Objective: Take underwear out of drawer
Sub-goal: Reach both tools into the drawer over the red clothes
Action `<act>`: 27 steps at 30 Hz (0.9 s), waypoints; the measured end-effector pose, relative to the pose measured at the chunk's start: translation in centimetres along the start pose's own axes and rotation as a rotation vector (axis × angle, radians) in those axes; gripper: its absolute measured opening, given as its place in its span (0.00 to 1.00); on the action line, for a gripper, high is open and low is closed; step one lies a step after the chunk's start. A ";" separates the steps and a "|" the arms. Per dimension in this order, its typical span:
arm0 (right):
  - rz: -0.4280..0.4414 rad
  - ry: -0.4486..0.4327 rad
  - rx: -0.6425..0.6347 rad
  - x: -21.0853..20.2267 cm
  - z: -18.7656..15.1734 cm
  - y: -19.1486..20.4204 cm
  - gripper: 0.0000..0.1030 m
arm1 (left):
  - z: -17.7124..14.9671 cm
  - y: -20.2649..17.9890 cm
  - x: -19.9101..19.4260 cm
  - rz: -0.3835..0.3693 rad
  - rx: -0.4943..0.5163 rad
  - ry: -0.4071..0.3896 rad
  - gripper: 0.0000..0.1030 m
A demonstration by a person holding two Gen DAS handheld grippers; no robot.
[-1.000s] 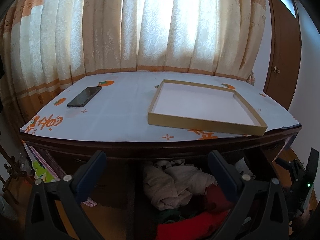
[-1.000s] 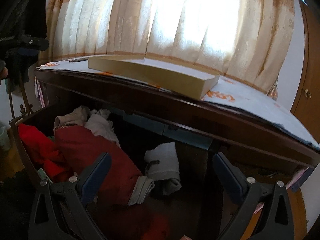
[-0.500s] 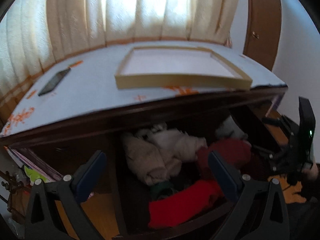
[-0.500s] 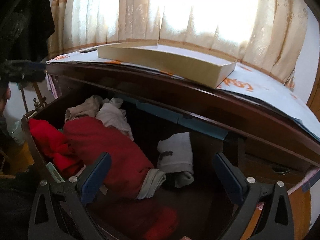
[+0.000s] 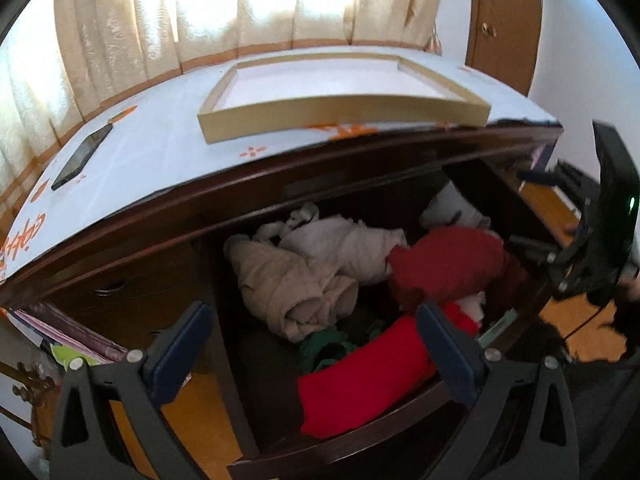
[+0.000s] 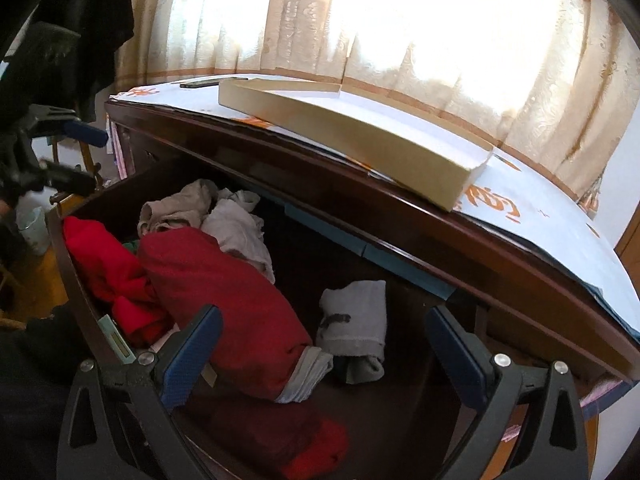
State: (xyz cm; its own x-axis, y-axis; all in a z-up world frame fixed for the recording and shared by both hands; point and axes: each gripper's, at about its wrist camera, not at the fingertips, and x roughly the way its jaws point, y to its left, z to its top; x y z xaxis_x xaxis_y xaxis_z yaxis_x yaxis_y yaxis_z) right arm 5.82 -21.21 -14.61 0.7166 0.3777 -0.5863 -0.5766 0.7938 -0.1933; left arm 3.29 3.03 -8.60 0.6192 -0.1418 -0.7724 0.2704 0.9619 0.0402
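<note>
My left gripper and right gripper both hang spread wide and empty above the open drawer. Below them lie rolled underwear: bright red, dark red, beige, and a grey piece apart. Beyond, on the table, sit a shallow box and a phone.

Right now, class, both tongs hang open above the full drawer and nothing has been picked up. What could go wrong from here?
1. The clothes lie packed together: the dark red bundle presses against the grey-white garment, so a grab may lift two at once.
2. The small grey piece sits deep under the desk edge; the right tongs could knock the wood.
3. The left tongs are nearby, so both reaching in may collide.
</note>
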 end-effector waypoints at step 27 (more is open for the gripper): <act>0.330 0.223 -0.102 4.8 3.2 3.2 0.99 | 0.1 -0.1 2.7 -0.111 0.079 0.135 1.00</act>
State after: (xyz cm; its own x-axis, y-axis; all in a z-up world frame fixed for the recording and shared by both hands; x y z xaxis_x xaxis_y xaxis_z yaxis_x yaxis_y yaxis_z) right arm 8.71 -15.36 -15.54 0.3906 0.4826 -0.7839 -0.8053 0.5917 -0.0371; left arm 5.02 2.58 -10.66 0.4787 -0.2085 -0.8528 0.3924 0.9198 -0.0046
